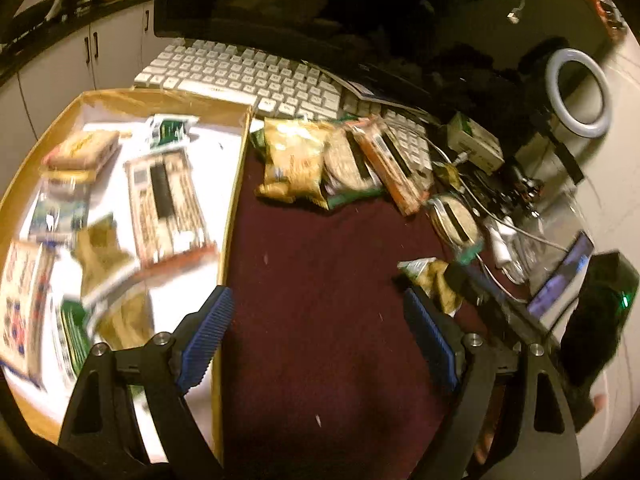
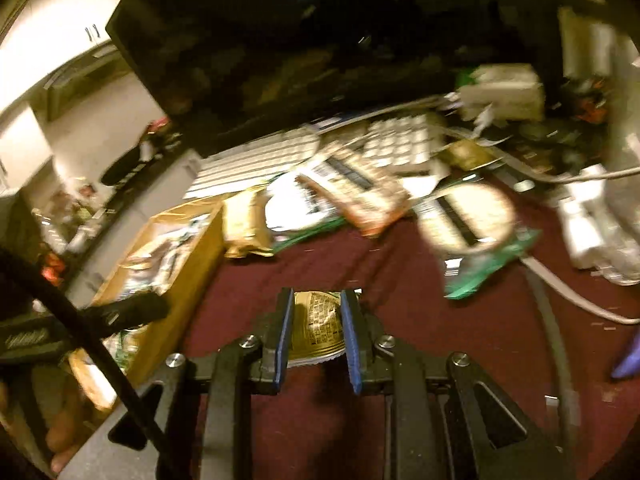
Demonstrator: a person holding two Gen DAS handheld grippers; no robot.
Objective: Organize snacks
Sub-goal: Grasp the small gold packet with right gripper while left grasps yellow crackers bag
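A cardboard tray [image 1: 236, 184] on the left holds several snack packets. More packets lie in a pile [image 1: 296, 160] on the maroon cloth in front of the keyboard. My left gripper [image 1: 316, 316] is open and empty above the cloth, by the tray's right wall. My right gripper [image 2: 318, 312] is shut on a small gold snack packet [image 2: 316, 328] and holds it above the cloth. That packet and the right gripper also show in the left wrist view [image 1: 432, 280]. The tray [image 2: 192, 276] and the pile [image 2: 360, 196] show in the right wrist view.
A white keyboard [image 1: 240, 76] and a dark monitor [image 1: 280, 0] stand behind the pile. Cables, a small box [image 1: 474, 144], a ring light [image 1: 578, 92] and a phone [image 1: 560, 284] crowd the right side. A round packet [image 2: 468, 216] lies near the cables.
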